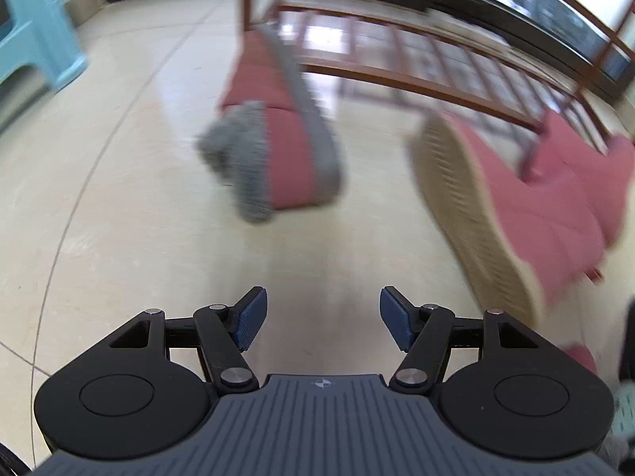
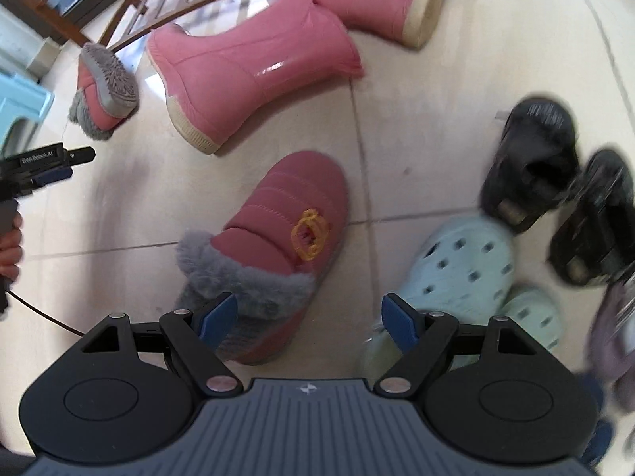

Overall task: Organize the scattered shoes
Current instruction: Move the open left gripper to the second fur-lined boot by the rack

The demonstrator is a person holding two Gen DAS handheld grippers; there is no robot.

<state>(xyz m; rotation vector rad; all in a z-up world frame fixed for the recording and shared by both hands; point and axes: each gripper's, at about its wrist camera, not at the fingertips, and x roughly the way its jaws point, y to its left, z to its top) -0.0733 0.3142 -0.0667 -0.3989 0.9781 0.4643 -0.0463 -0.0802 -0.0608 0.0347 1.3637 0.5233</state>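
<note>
Both grippers are pointing steeply down at the tiled floor (image 2: 119,206), which is what everything's sitting on here.

The left gripper (image 1: 323,317) has its jaws spread fairly wide with nothing between them, just bare tile under the blue pads. In the right wrist view it pokes in from the left edge, with a hand (image 2: 10,246) wrapped round its handle and a thin cable trailing off below.

The right gripper (image 2: 309,317) is wide open too, not gripping anything. It hangs right over the heel end of a red fur-lined slipper (image 2: 285,218) with a yellow crown badge, sitting sole-down; its left pad overlaps the grey fur collar in the picture, but I can't tell if it's touching.

The matching red slipper (image 1: 278,135) lies tipped on its side with the grey sole showing, close to the wooden shoe rack (image 1: 397,71). I can't see any shoes on the rack's slats. Two pink rain boots (image 2: 246,75) are lying on their sides near the rack, one up against the other.

To the right of the crown slipper are mint clogs (image 2: 460,265) and black furry slippers (image 2: 532,166), bunched together. The open tile is mostly on the left, between the crown slipper and the tipped one. A light blue stool (image 1: 35,27) sits off at the far left.
</note>
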